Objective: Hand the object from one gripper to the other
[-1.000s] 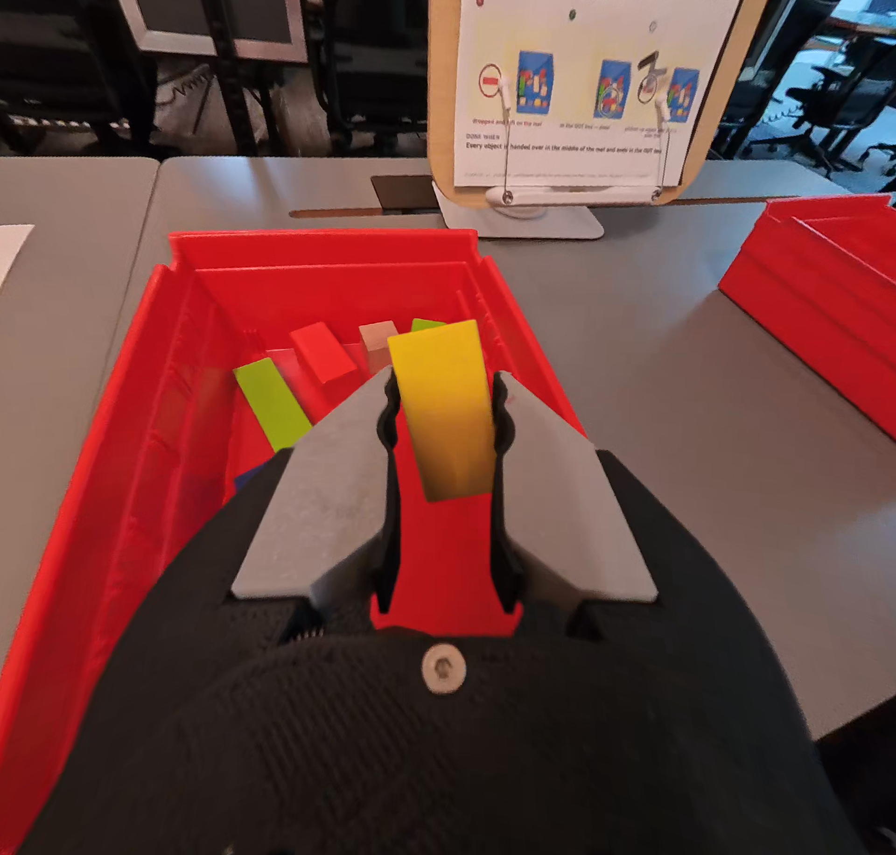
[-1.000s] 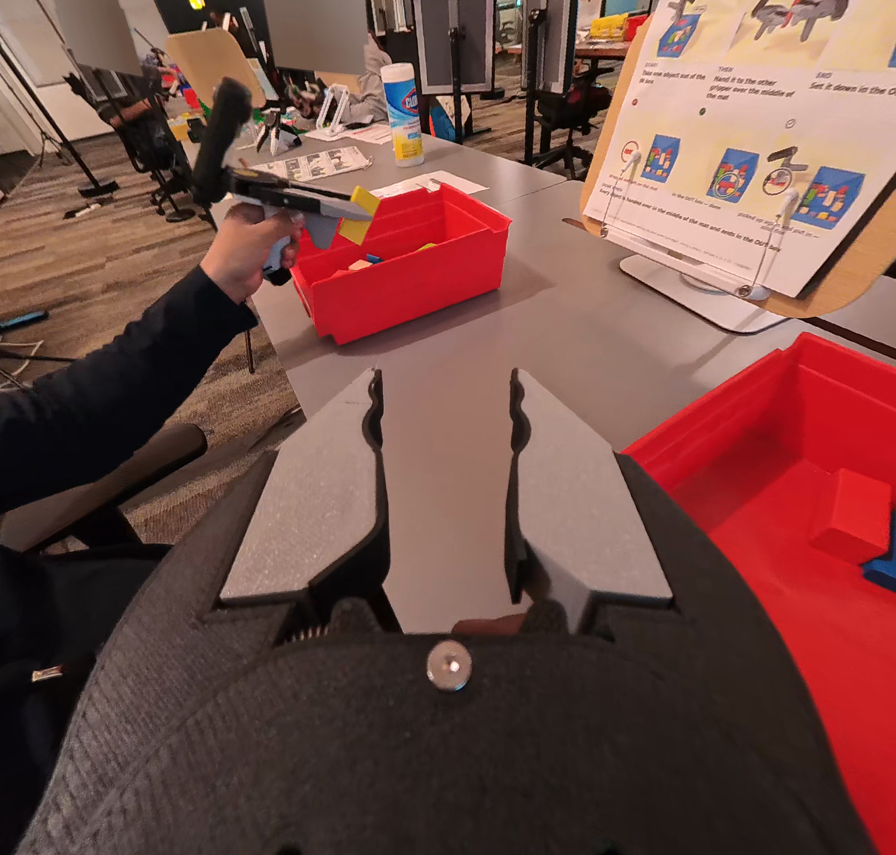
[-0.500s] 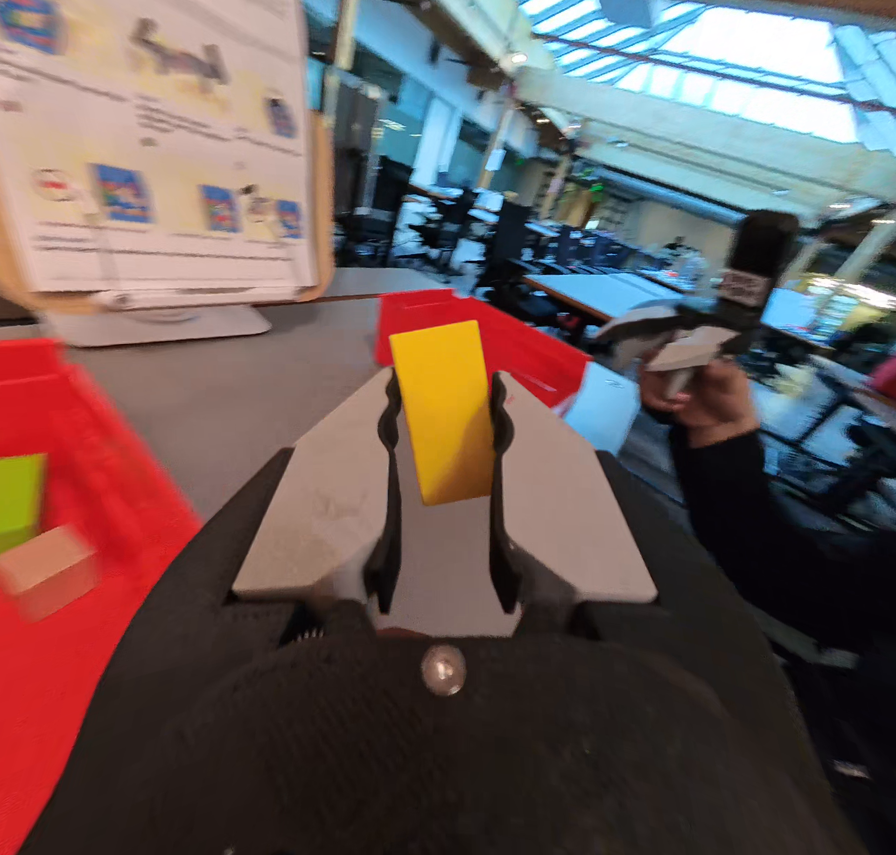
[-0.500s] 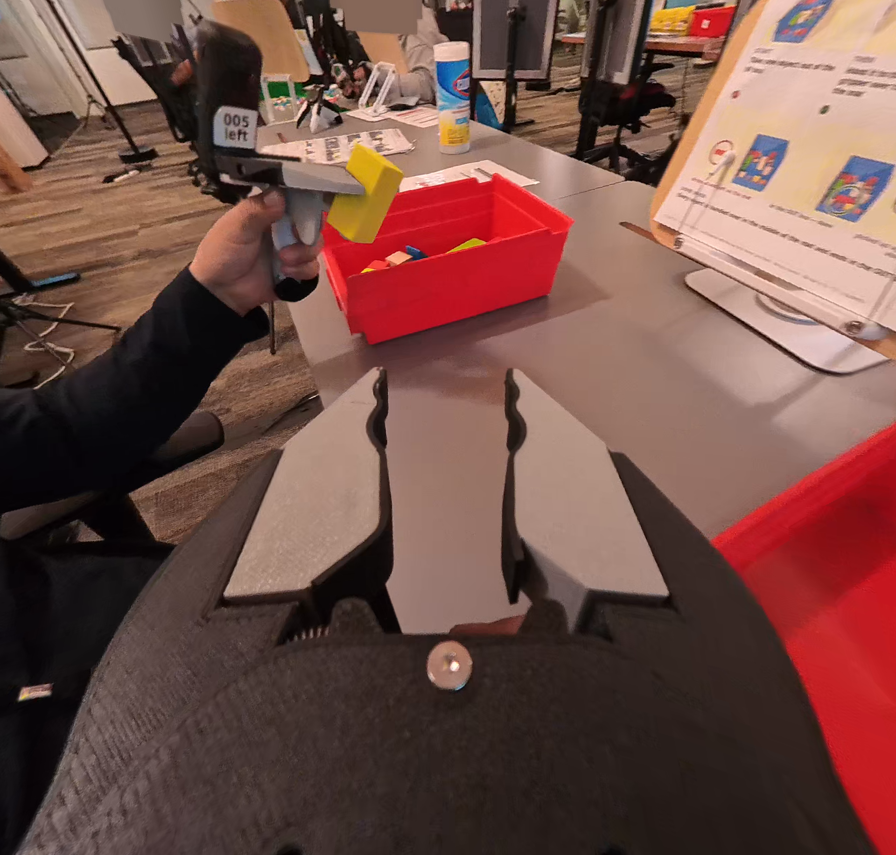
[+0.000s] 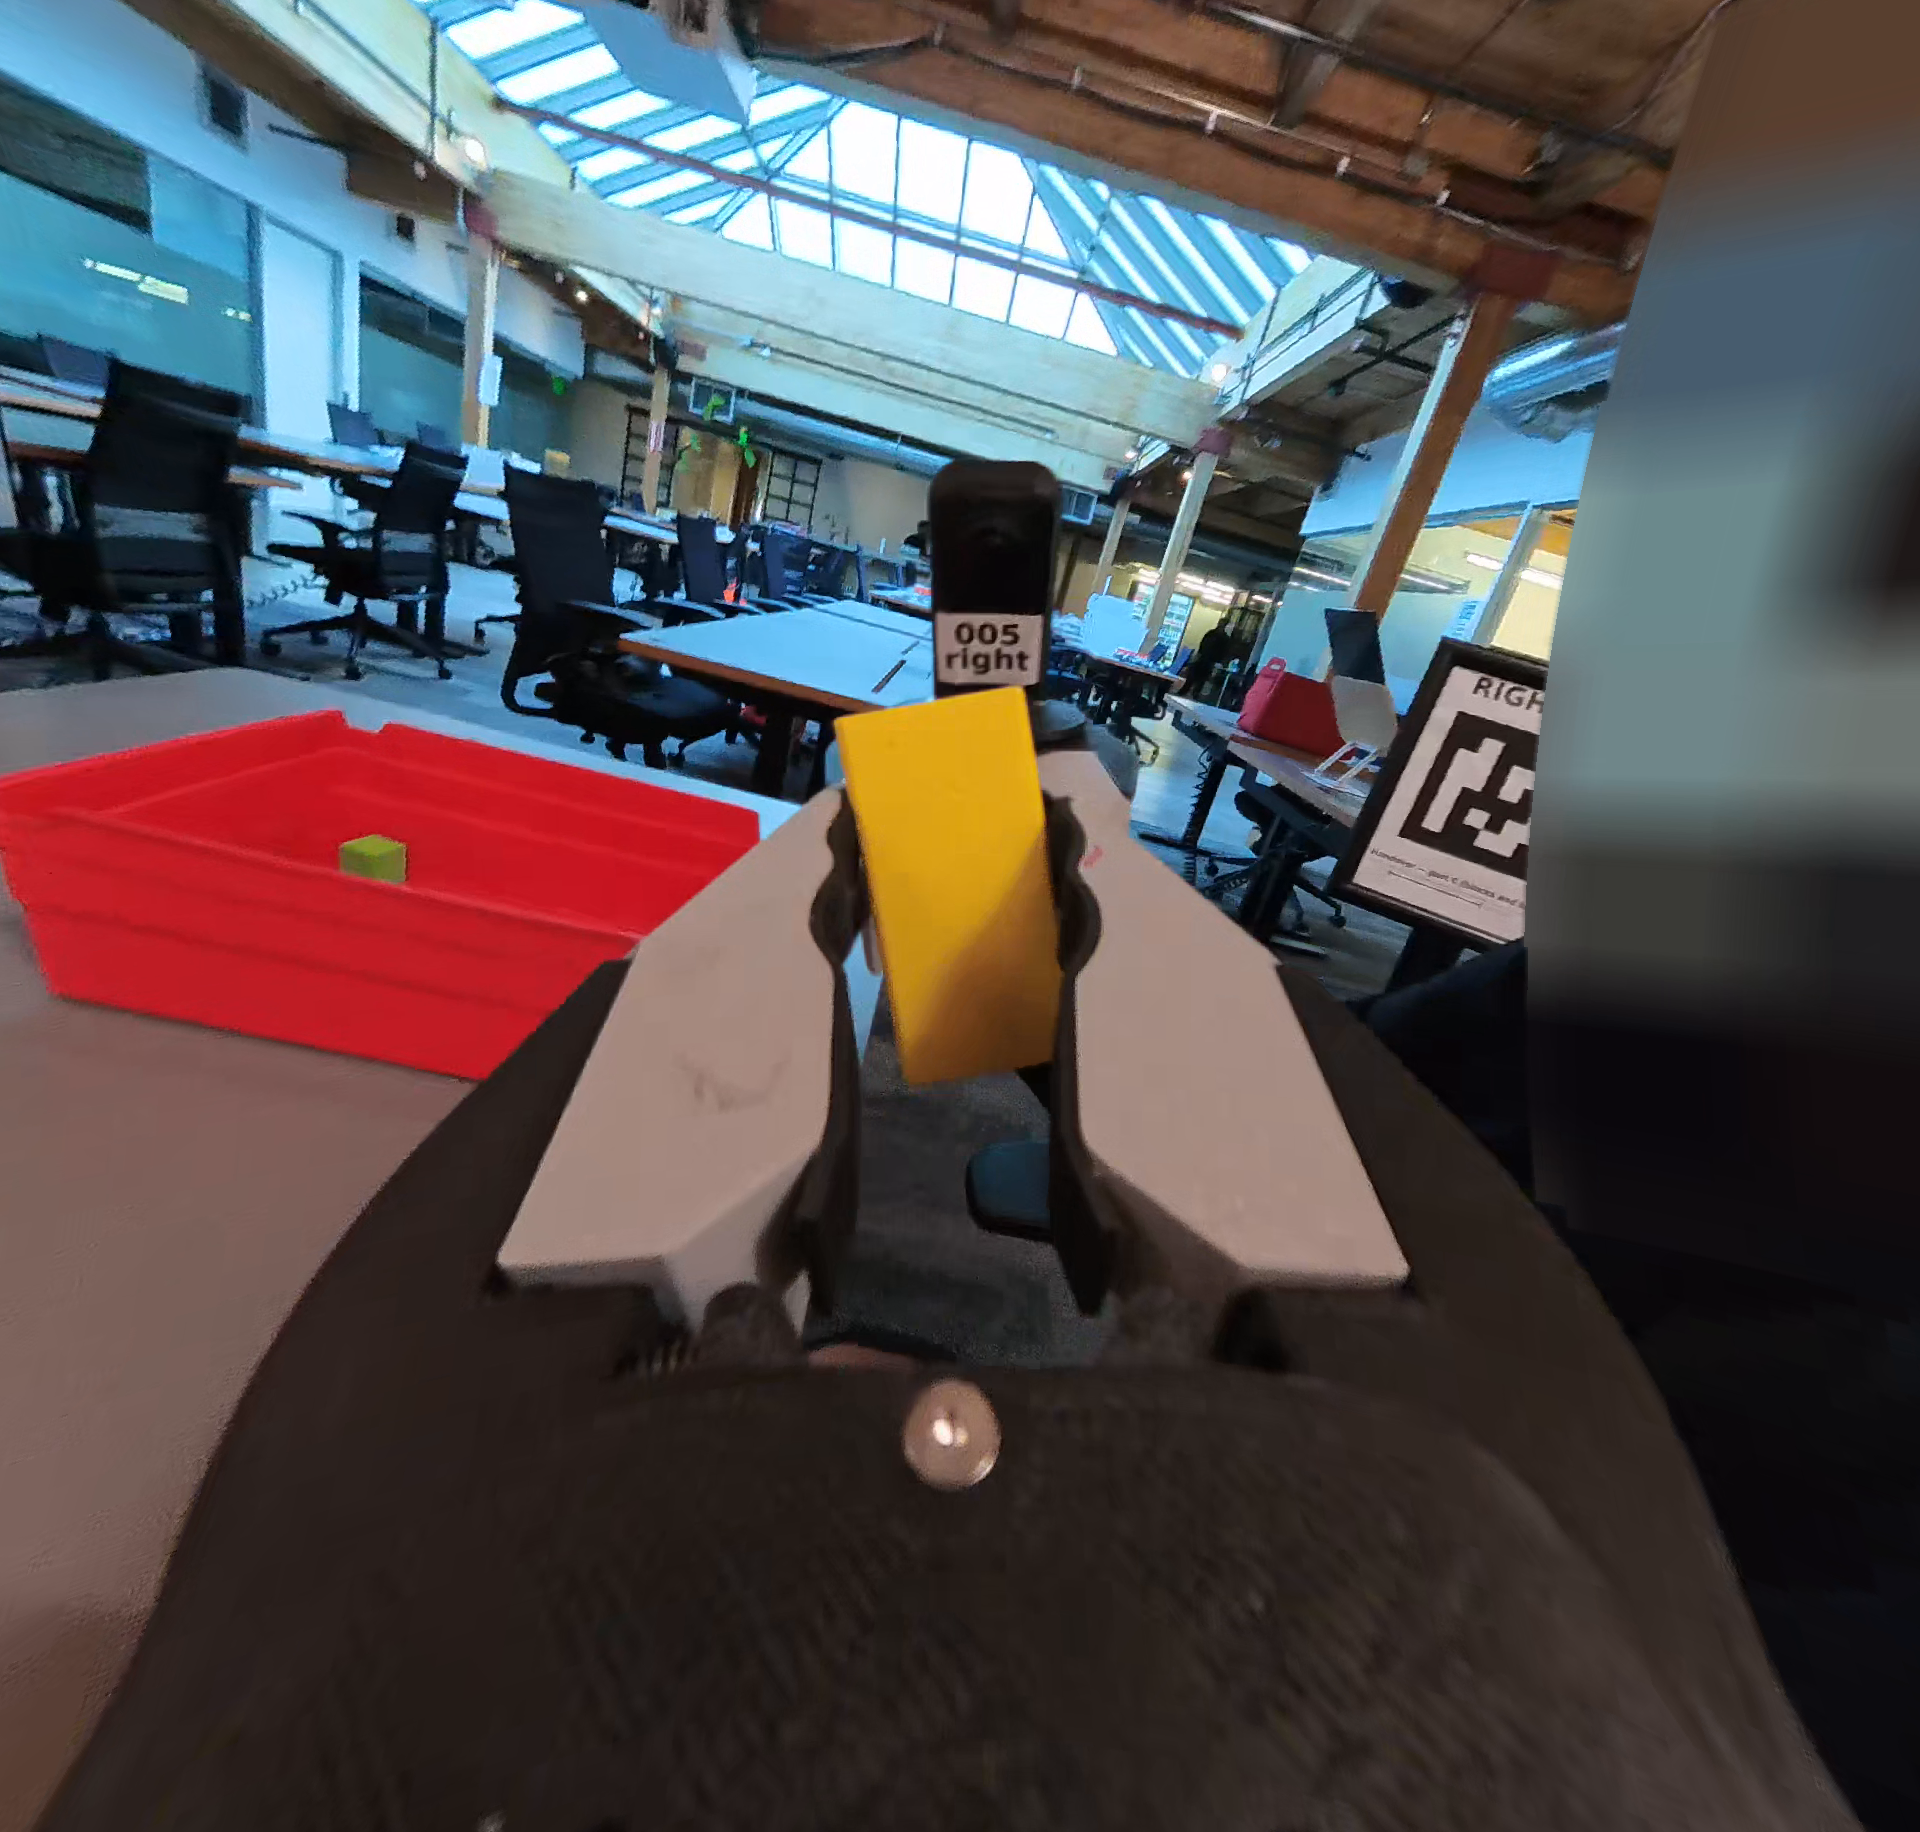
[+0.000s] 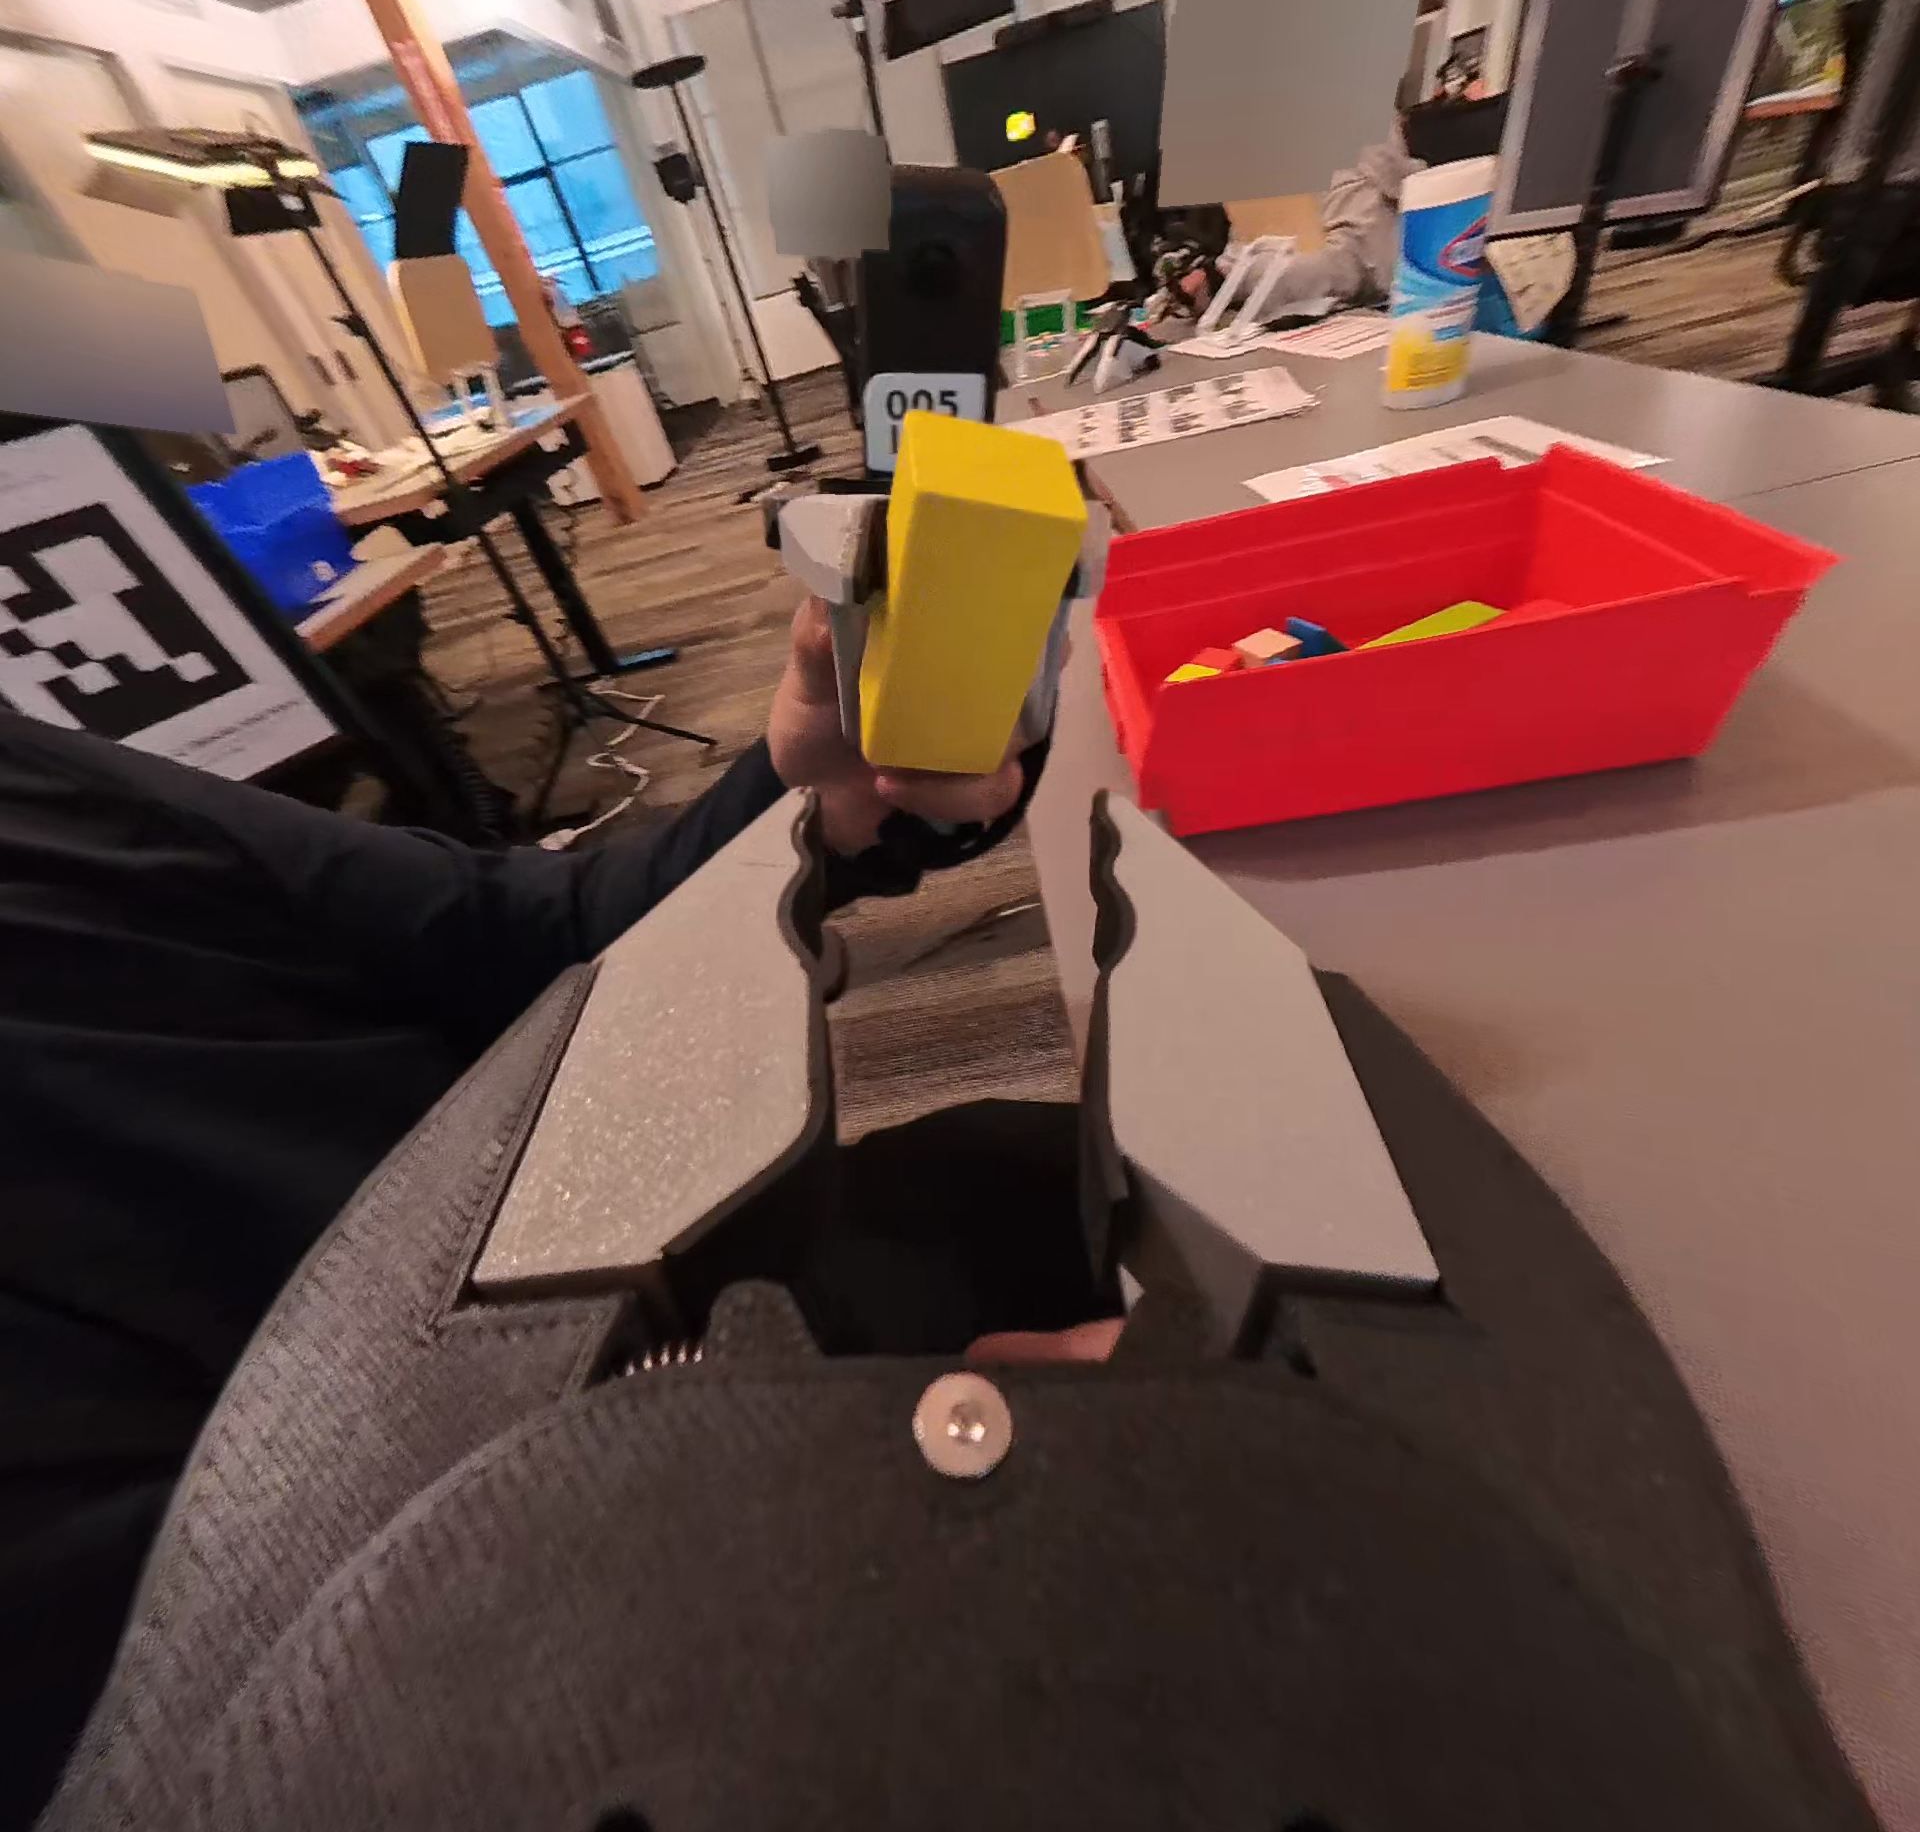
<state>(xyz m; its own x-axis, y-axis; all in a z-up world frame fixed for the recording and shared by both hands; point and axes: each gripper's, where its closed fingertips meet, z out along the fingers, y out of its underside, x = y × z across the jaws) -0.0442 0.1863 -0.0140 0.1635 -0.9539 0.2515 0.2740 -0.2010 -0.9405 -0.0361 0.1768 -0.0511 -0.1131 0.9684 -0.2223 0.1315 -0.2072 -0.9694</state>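
Note:
My left gripper (image 5: 951, 826) is shut on a yellow block (image 5: 951, 889), which stands up between the fingers and sticks out past the tips. The right wrist view shows the same yellow block (image 6: 961, 608) head-on, held in the left gripper (image 6: 935, 567) by a hand. My right gripper (image 6: 951, 837) is open and empty. Its tips are just below and short of the block, not touching it. In the left wrist view the right gripper is mostly hidden behind the block; only its black camera post (image 5: 992, 577) shows.
A red bin (image 6: 1455, 733) with several coloured blocks stands on the grey table at the right of the right wrist view. Another red bin (image 5: 312, 951) with a small green cube (image 5: 372, 857) is at the left of the left wrist view. A wipes canister (image 6: 1439, 286) stands far back. Left tips to right tips: about 4 cm.
The left gripper has swung right from over its bin, carrying the yellow block. The two grippers now face each other and are much closer. The right gripper stays open.

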